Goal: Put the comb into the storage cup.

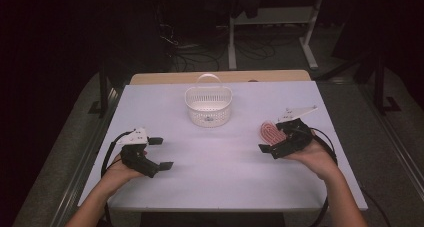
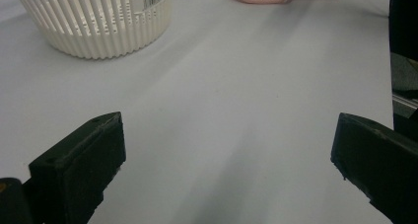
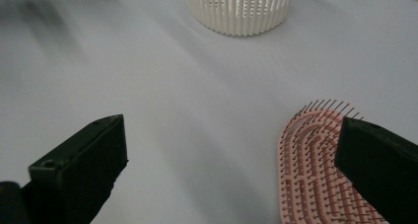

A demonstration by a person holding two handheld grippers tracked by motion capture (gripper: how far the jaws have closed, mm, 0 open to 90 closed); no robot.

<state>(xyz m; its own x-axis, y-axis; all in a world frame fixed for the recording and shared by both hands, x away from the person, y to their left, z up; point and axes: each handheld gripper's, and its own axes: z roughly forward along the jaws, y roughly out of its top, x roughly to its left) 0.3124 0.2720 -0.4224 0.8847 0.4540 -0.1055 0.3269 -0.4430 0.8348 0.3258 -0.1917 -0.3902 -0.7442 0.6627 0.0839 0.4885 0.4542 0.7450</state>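
— The right tongs (image 1: 270,143)?
— Spread wide, holding nothing, one jaw just over the pink hairbrush (image 3: 323,169) lying on the table (image 1: 225,177).
— The left tongs (image 1: 161,153)?
— Wide apart too, empty.

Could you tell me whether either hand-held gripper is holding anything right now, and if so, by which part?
Nothing is held. Both the left hand-held gripper and right hand-held gripper are open; the pink plastic vented hairbrush lies on the table.

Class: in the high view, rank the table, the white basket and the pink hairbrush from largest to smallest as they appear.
1. Table, by far the largest.
2. White basket.
3. Pink hairbrush, though the right tongs hide part of it.
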